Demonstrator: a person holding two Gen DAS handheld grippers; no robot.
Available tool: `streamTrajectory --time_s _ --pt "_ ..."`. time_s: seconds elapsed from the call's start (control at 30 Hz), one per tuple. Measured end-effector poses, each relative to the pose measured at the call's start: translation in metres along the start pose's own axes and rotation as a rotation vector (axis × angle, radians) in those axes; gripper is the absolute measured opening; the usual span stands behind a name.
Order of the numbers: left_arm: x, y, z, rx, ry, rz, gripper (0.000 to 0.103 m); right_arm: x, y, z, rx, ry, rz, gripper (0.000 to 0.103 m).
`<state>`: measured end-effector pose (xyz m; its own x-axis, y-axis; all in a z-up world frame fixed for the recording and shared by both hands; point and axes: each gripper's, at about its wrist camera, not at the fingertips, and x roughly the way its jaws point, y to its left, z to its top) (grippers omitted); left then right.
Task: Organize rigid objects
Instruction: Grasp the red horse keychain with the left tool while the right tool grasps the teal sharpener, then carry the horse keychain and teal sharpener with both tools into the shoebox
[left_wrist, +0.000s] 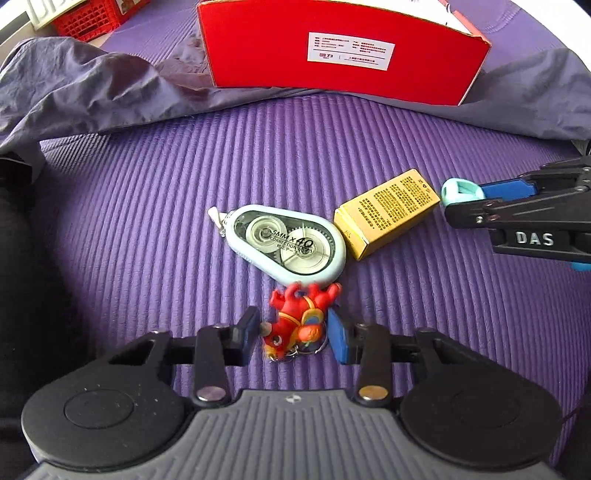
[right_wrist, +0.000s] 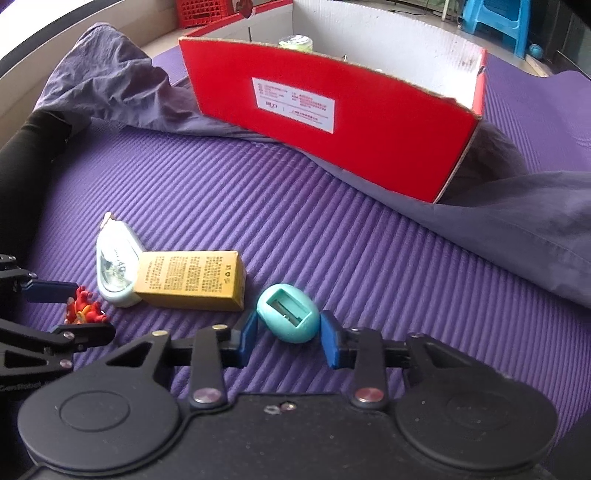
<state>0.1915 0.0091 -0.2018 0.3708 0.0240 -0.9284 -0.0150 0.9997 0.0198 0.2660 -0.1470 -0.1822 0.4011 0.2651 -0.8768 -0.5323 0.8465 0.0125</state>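
Note:
A red toy figure on a keyring (left_wrist: 295, 317) lies on the purple ribbed mat (left_wrist: 147, 221), and my left gripper (left_wrist: 295, 334) is shut on it, its blue pads pressing both sides. Just beyond it lie a pale blue correction tape (left_wrist: 288, 243) and a small yellow carton (left_wrist: 388, 212), touching each other. My right gripper (right_wrist: 288, 332) is shut on a teal egg-shaped sharpener (right_wrist: 288, 312) that rests on the mat right of the carton (right_wrist: 188, 280). Each gripper shows in the other's view: the right one (left_wrist: 461, 201) at the right edge, the left one (right_wrist: 79, 310) at the lower left.
An open red cardboard box (right_wrist: 332, 122) stands at the back on a crumpled grey-purple cloth (right_wrist: 517, 229) that spreads to both sides. A person's black sleeve (right_wrist: 29, 147) lies at the left. A red crate (left_wrist: 88, 18) sits far back left, a blue stool (right_wrist: 495, 22) far back right.

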Motion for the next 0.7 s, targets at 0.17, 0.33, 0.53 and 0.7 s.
streamTrajectory --time_s 0.17,0.33,0.53,0.7 --pt "-0.016 0.007 0.001 -0.016 -0.029 -0.010 0.038 -0.022 0.003 0.002 0.020 -0.037 -0.005 0.036" --pt "-0.035 0.015 0.002 -0.049 -0.062 -0.029 0.038 -0.049 0.008 0.003 0.031 -0.085 -0.006 0.035" --pt "-0.068 0.033 0.010 -0.086 -0.120 -0.048 0.038 -0.083 0.010 0.005 0.057 -0.147 0.001 0.036" --pt "-0.092 0.045 0.019 -0.108 -0.159 -0.057 0.038 -0.106 0.009 0.007 0.083 -0.187 0.012 0.036"
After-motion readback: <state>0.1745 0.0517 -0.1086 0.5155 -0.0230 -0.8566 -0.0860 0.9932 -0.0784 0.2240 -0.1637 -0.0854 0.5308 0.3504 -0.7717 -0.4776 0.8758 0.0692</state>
